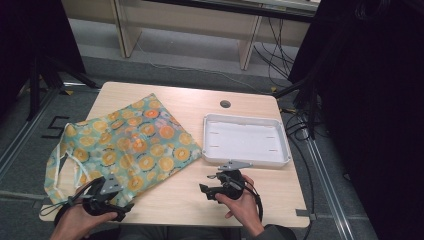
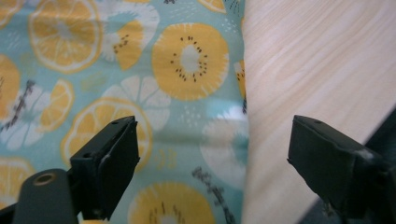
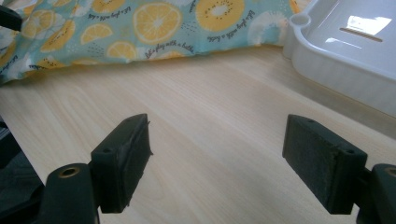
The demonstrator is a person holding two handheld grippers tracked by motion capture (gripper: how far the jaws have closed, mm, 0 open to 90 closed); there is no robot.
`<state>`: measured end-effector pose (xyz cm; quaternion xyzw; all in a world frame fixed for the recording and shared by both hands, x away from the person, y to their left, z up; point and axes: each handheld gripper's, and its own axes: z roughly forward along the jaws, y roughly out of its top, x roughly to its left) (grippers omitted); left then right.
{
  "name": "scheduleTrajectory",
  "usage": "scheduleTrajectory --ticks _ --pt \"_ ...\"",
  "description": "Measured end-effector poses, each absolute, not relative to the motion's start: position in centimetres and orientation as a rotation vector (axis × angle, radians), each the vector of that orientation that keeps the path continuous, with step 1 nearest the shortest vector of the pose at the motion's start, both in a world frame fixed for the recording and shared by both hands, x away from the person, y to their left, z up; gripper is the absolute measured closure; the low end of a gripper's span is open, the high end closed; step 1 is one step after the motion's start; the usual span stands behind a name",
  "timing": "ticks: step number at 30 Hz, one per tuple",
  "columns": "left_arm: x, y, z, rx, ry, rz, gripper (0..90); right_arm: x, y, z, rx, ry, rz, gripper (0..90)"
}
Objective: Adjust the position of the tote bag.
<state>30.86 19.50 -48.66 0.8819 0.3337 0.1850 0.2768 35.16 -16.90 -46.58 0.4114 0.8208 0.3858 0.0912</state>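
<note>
A teal fabric bag (image 1: 125,145) printed with orange citrus slices lies flat on the left half of the wooden table (image 1: 190,197). My left gripper (image 1: 114,197) hovers open over the bag's near edge (image 2: 187,116), with fabric under one jaw and bare wood under the other. A hand holds my right gripper (image 1: 209,189) open low over bare table, in front of the white tray (image 1: 247,140). In the right gripper view the bag (image 3: 140,28) lies ahead and the tray (image 3: 345,51) sits to the right; nothing is between the jaws.
The white tray holds nothing and stands at the table's right. A round cable hole (image 1: 225,104) sits near the far edge. Cables (image 1: 295,125) run along the floor at the right. Black stands and curtains flank the table.
</note>
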Motion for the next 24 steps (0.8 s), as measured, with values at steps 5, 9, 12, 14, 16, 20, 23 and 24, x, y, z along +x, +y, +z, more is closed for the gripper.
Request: scheduleTrajectory --ticks 5,9,12,14,16,20,23,24 --pt "31.9 18.7 -49.3 2.44 0.826 0.492 52.4 35.2 -16.9 -46.6 1.218 2.437 1.143 24.3" --pt "32.3 18.1 -49.4 2.457 0.758 0.527 86.1 35.0 -16.6 -46.5 1.241 2.474 1.135 25.1" --pt "32.5 17.6 -49.4 2.463 0.765 0.492 89.6 35.1 -16.5 -46.6 1.238 2.466 1.126 25.6" --pt "32.6 17.2 -49.3 2.437 0.767 0.458 89.7 35.2 -16.6 -46.6 1.23 2.477 1.109 25.6" --pt "32.7 16.8 -49.1 2.399 0.764 0.454 89.7 35.2 -16.6 -46.6 1.247 2.469 1.115 26.3" --pt "32.9 14.9 -49.0 2.404 0.739 0.42 89.6 35.8 -16.3 -47.0 1.274 2.475 1.131 27.4" --pt "33.1 13.6 -48.9 2.391 0.723 0.391 89.6 35.9 -16.3 -46.8 1.276 2.494 1.11 27.6" --pt "33.3 13.1 -48.8 2.395 0.715 0.393 89.6 36.0 -16.3 -46.8 1.263 2.493 1.111 27.7"
